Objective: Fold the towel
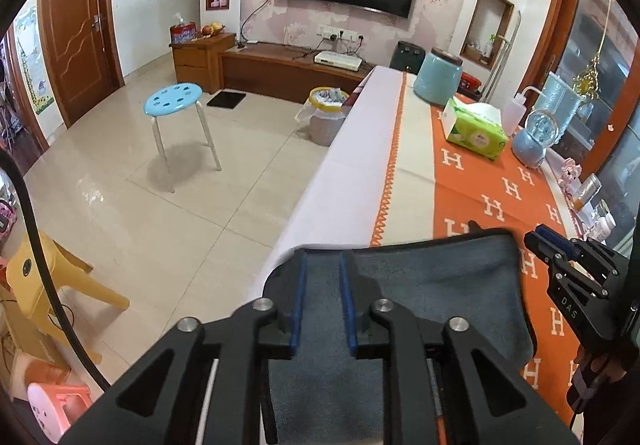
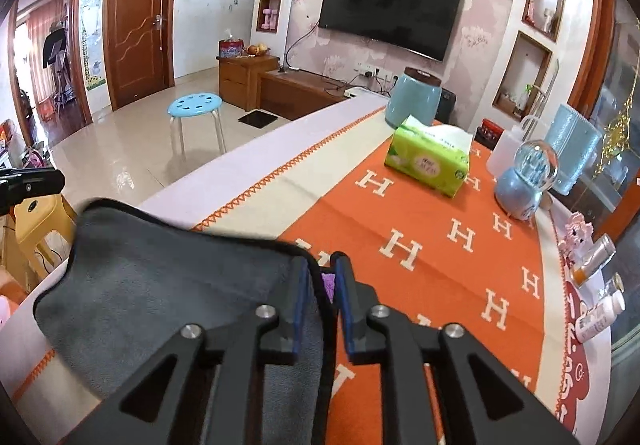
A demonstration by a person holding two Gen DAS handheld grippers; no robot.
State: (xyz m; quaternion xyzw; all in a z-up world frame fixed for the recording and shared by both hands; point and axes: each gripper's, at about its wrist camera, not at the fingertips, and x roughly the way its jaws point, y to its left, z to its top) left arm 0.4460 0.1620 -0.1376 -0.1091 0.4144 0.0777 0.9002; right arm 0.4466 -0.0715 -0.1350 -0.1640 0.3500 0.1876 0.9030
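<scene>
Living-room walls with a dark television (image 2: 390,11) close off the background, and nearer in a long worktop (image 2: 420,245) runs under an orange cloth printed with white H letters. On it sit the containers: a pale blue jar (image 2: 414,97) with a dark lid, its contents hidden; a green tissue box (image 2: 428,161) with a white tissue standing out of its slot; a white squeeze bottle (image 1: 516,111); a snow globe (image 2: 528,181) on a blue base; and a ribbed blue glass vessel (image 2: 572,153) — whether anything is inside cannot be told. On the floor a bin (image 1: 326,115) lined with a bag holds crumpled rubbish.

The grey towel (image 2: 160,293) lies over the near edge of the worktop, black-hemmed. The left tongs (image 1: 323,277) stand apart over the towel's left part, cloth showing between the blue pads. The right tongs (image 2: 322,285) are also apart, straddling the towel's right hem — a scrap of purple shows in the gap.
</scene>
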